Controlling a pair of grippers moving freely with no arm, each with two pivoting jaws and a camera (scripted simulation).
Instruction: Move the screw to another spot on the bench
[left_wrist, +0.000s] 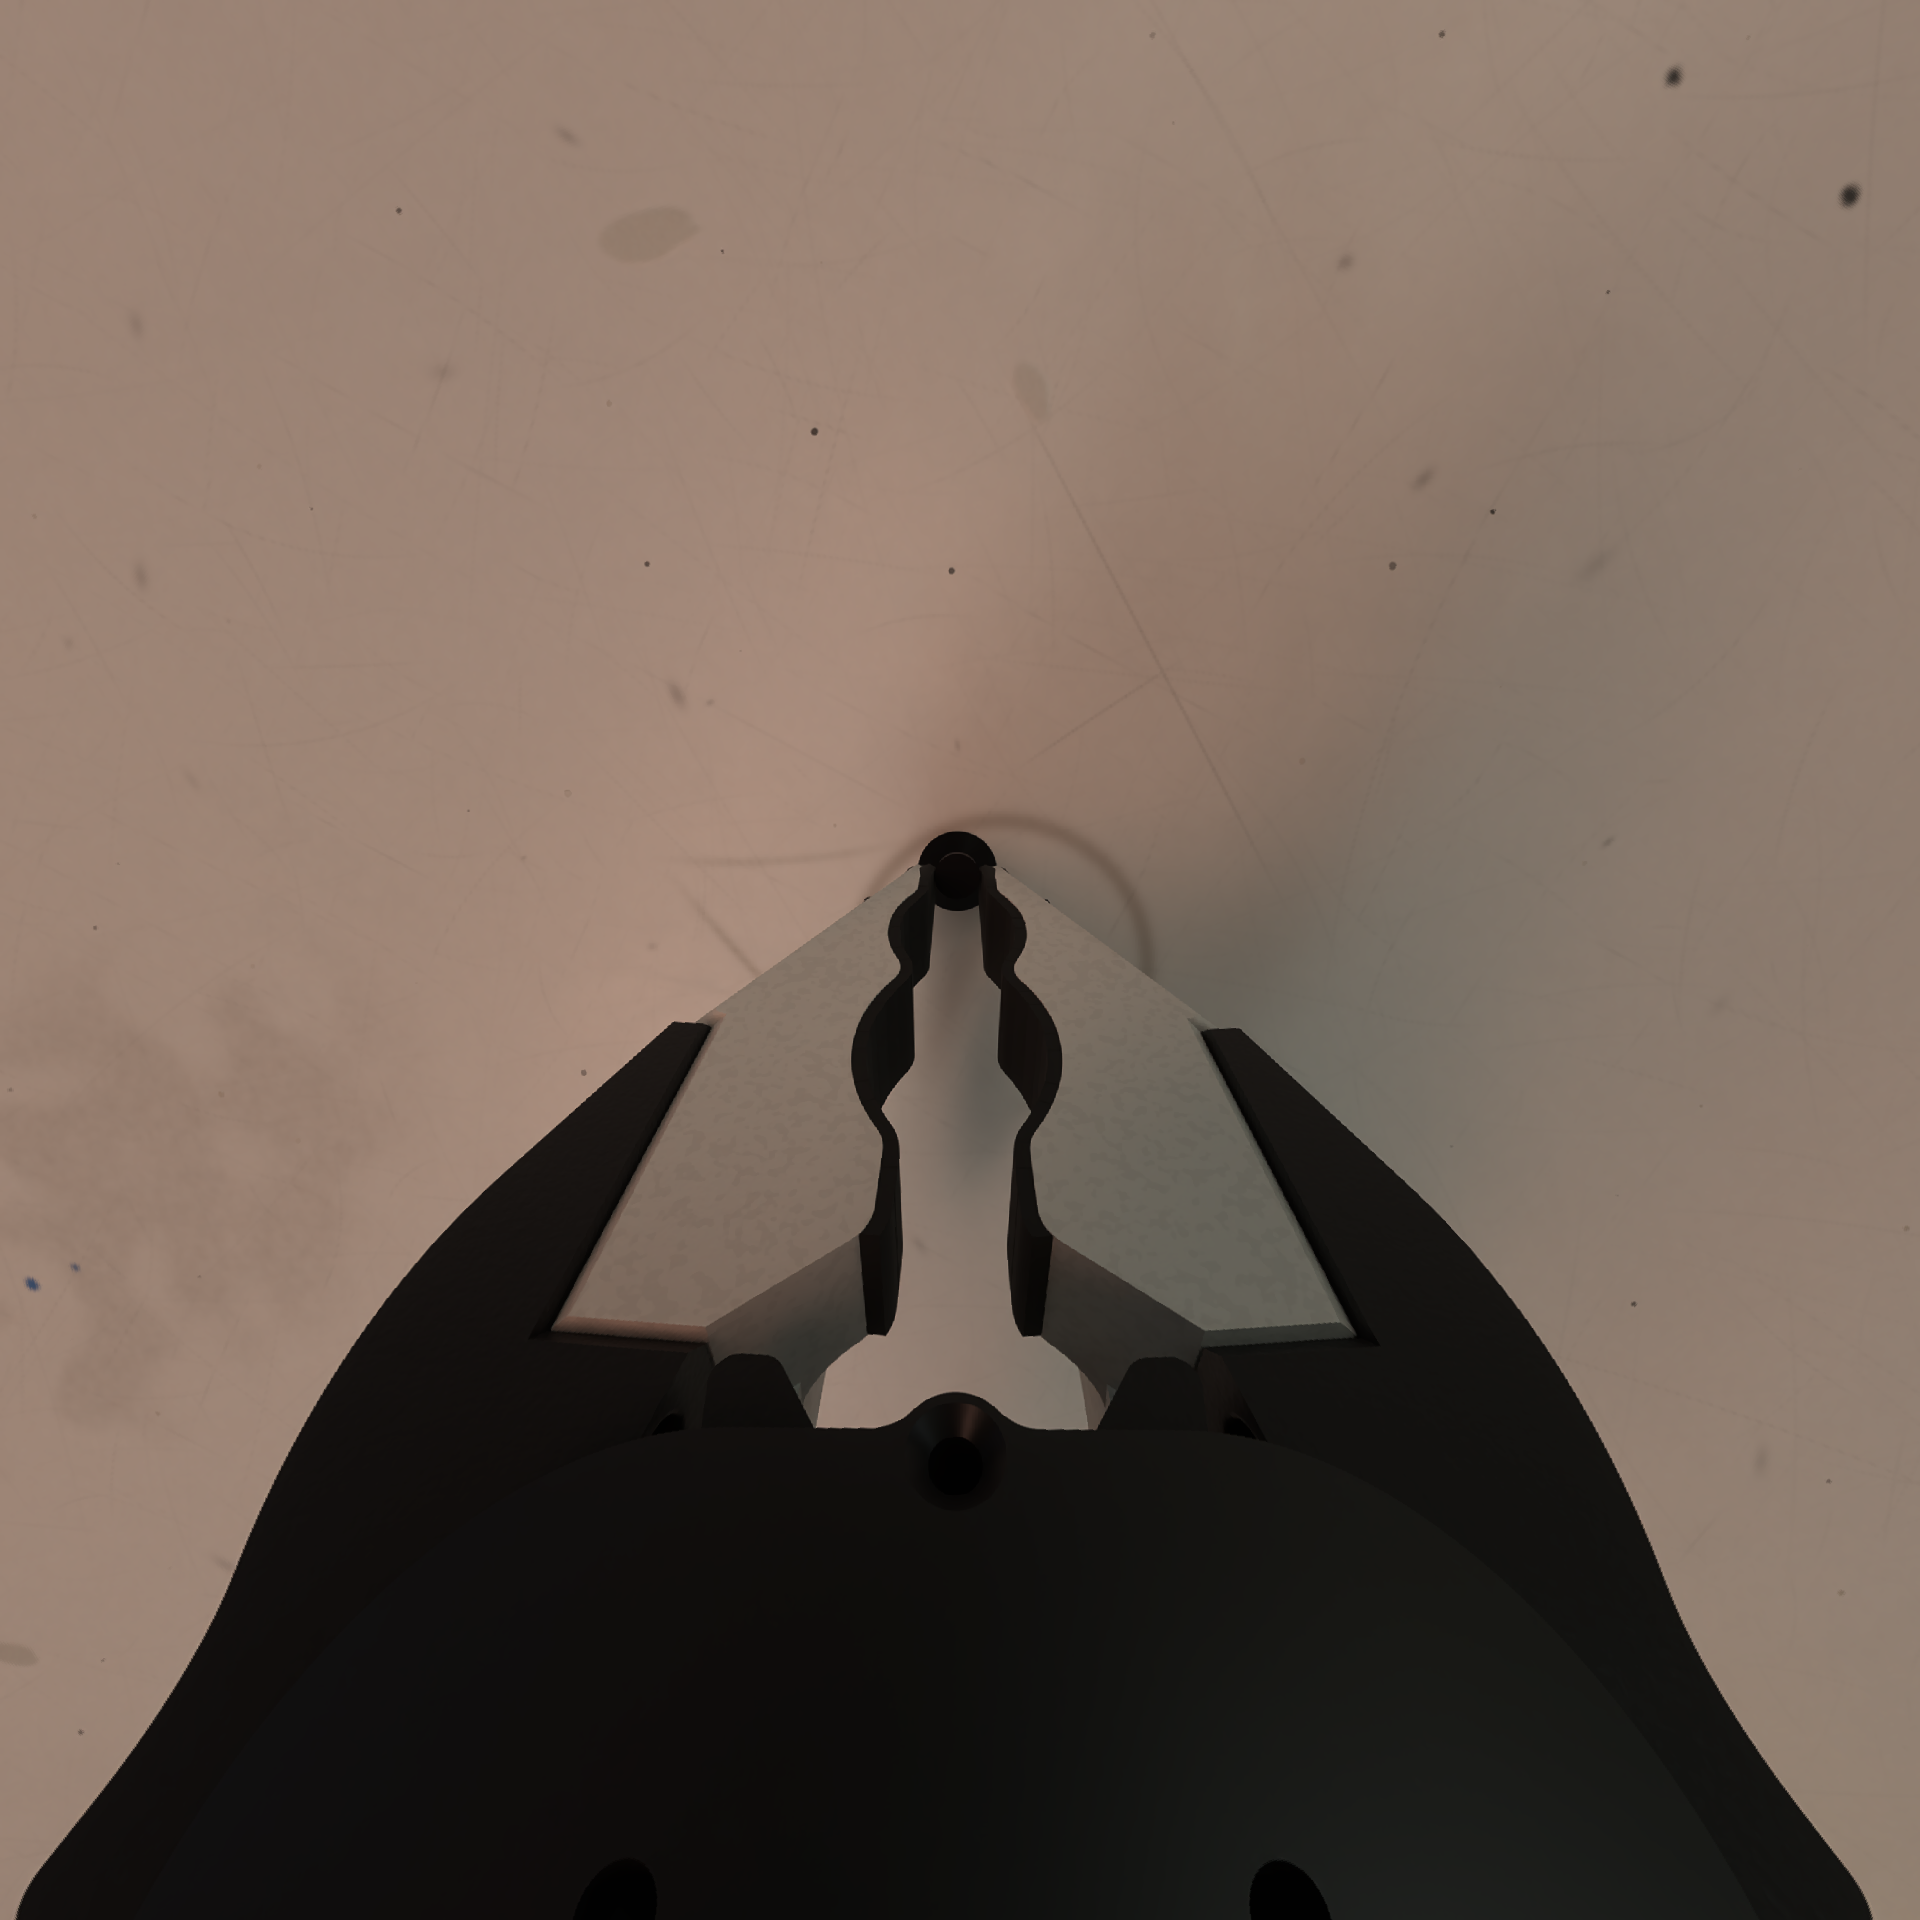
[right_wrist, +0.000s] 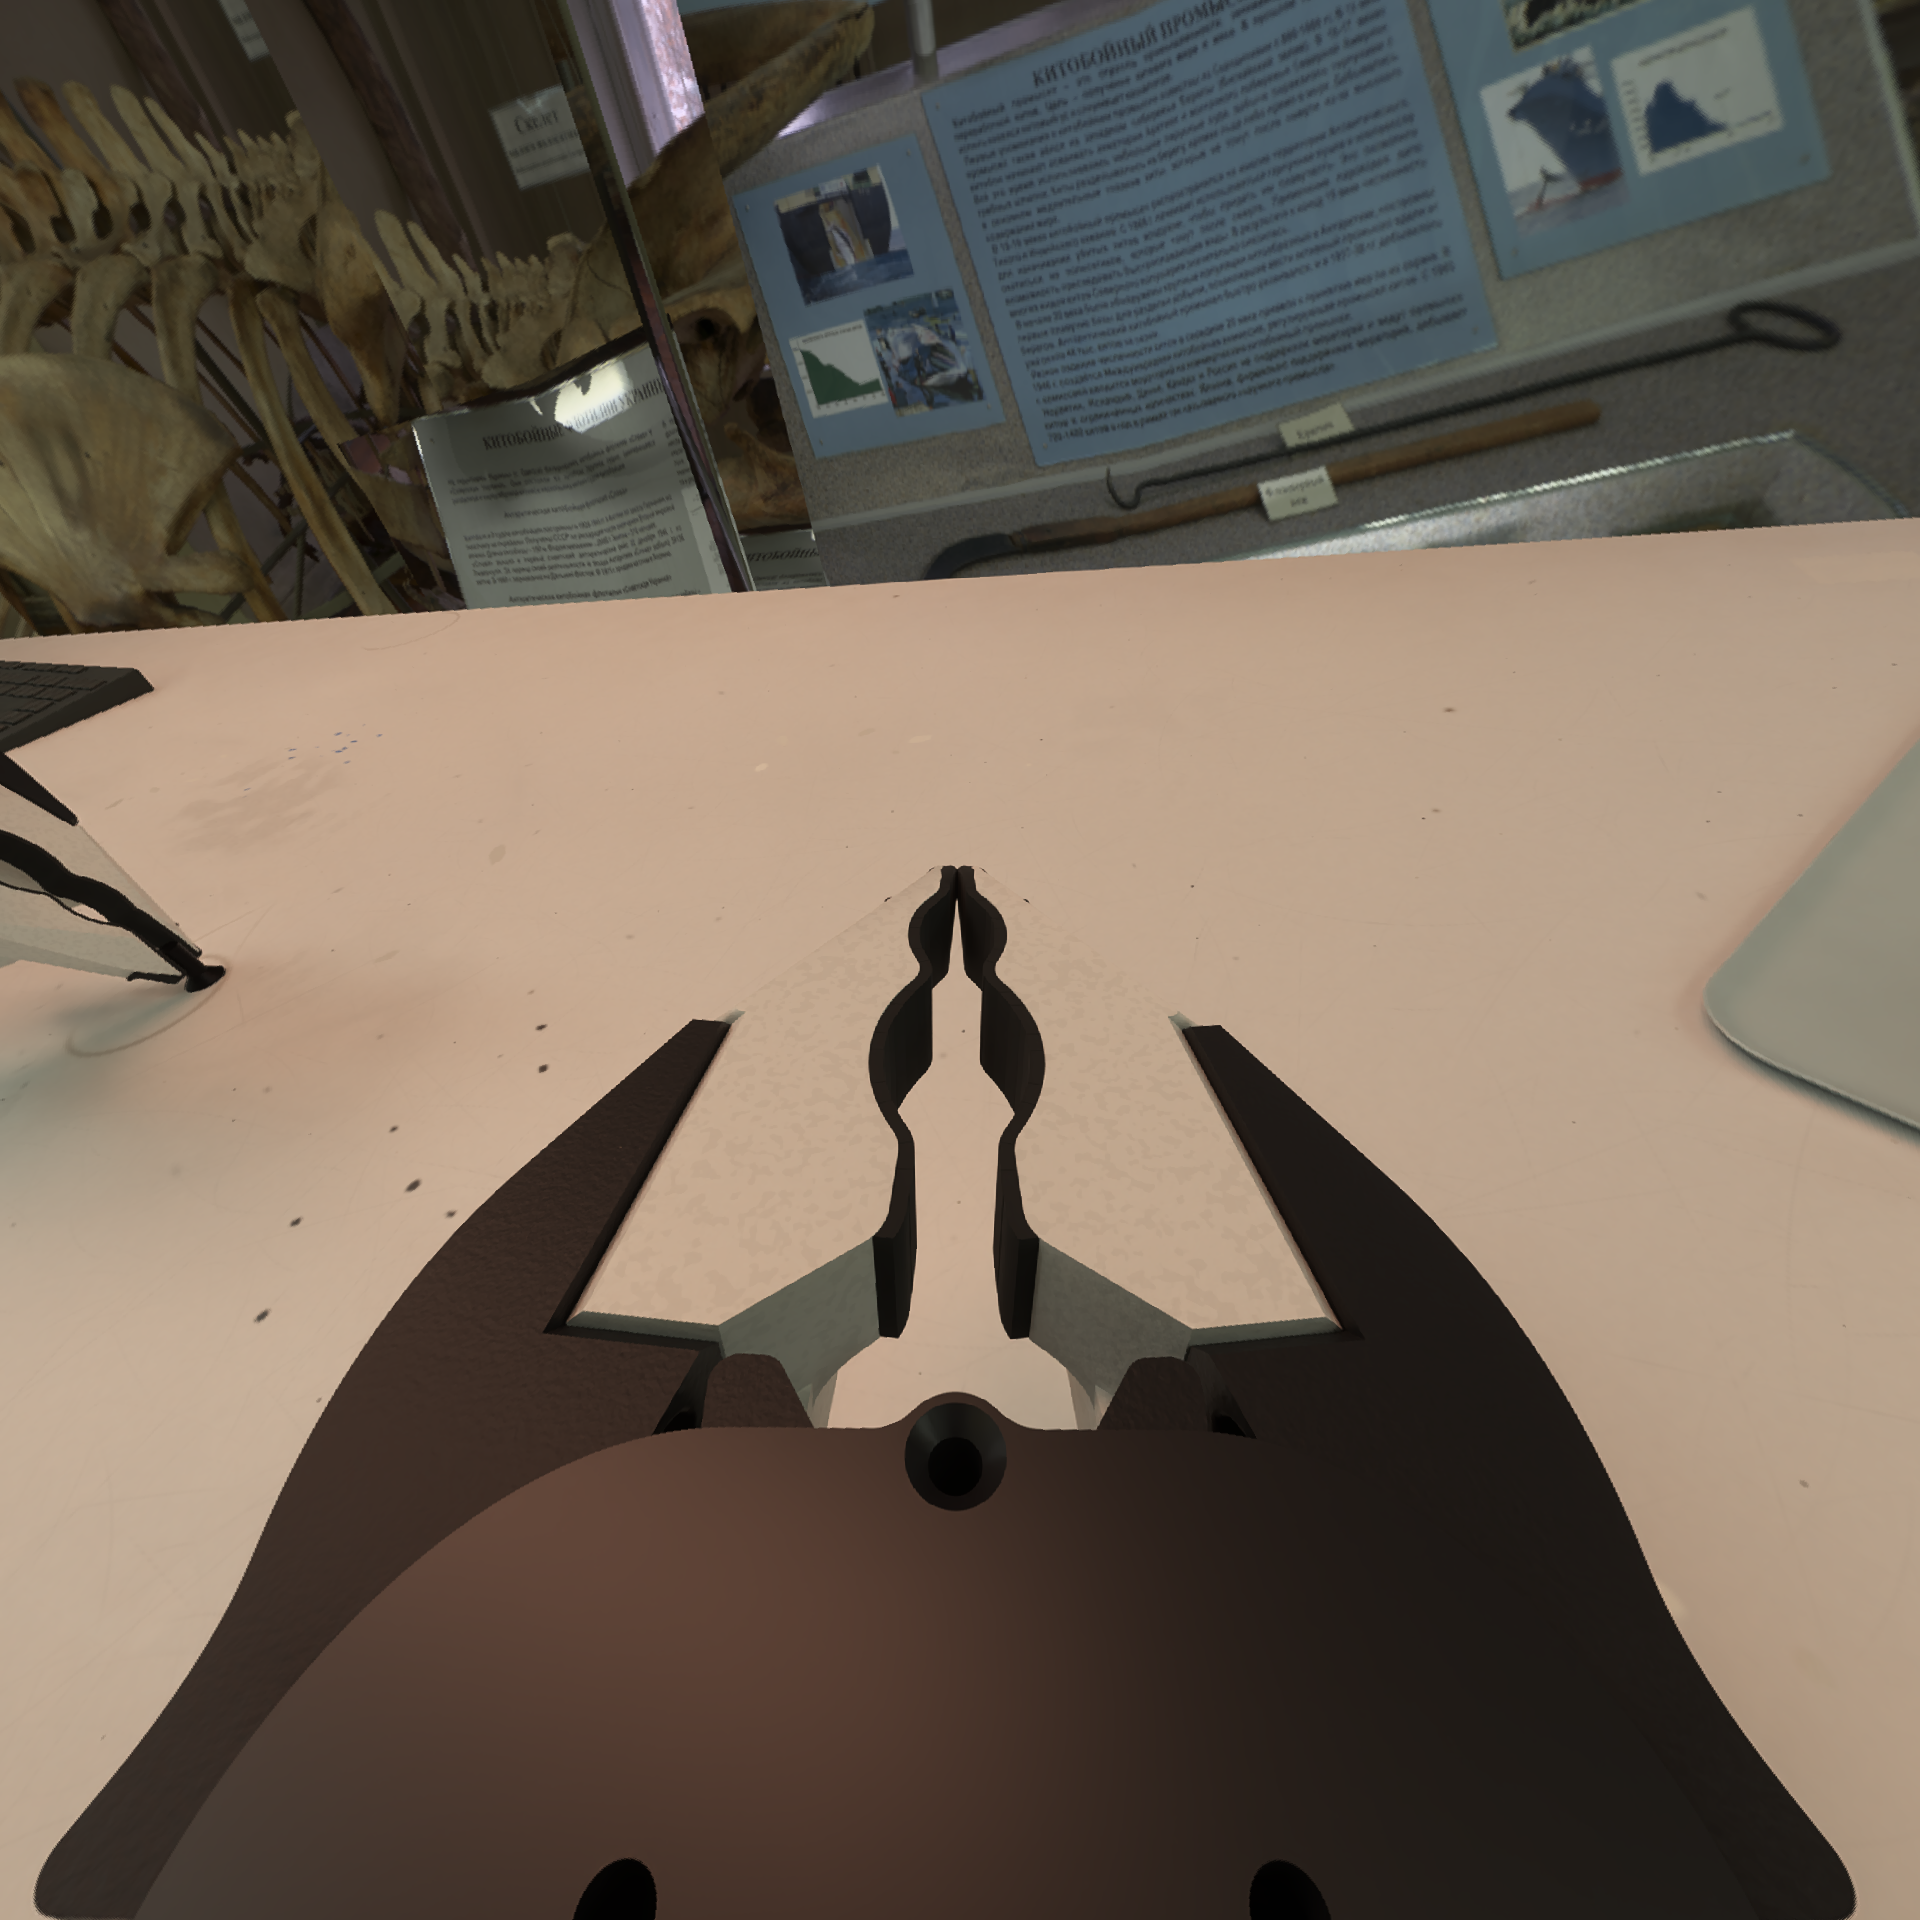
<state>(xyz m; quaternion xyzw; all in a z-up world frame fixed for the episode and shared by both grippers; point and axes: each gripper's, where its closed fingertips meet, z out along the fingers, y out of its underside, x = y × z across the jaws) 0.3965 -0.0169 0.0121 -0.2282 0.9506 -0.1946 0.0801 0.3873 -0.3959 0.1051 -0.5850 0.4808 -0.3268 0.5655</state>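
A small black screw (left_wrist: 957, 871) stands on the pinkish bench (left_wrist: 520, 623), seen from above. My left gripper (left_wrist: 957, 883) points straight down and its fingertips are shut on the screw, whose head touches the bench. In the right wrist view the left gripper (right_wrist: 171, 961) shows at the far left edge with the screw (right_wrist: 201, 977) at its tip on the bench (right_wrist: 1039, 727). My right gripper (right_wrist: 957, 875) hovers over the middle of the bench, shut and empty.
A dark keyboard (right_wrist: 57, 696) lies at the bench's far left. A light grey rounded slab (right_wrist: 1839, 966) lies at the right edge. Beyond the far edge stand a skeleton display (right_wrist: 208, 312) and blue poster boards (right_wrist: 1195, 260).
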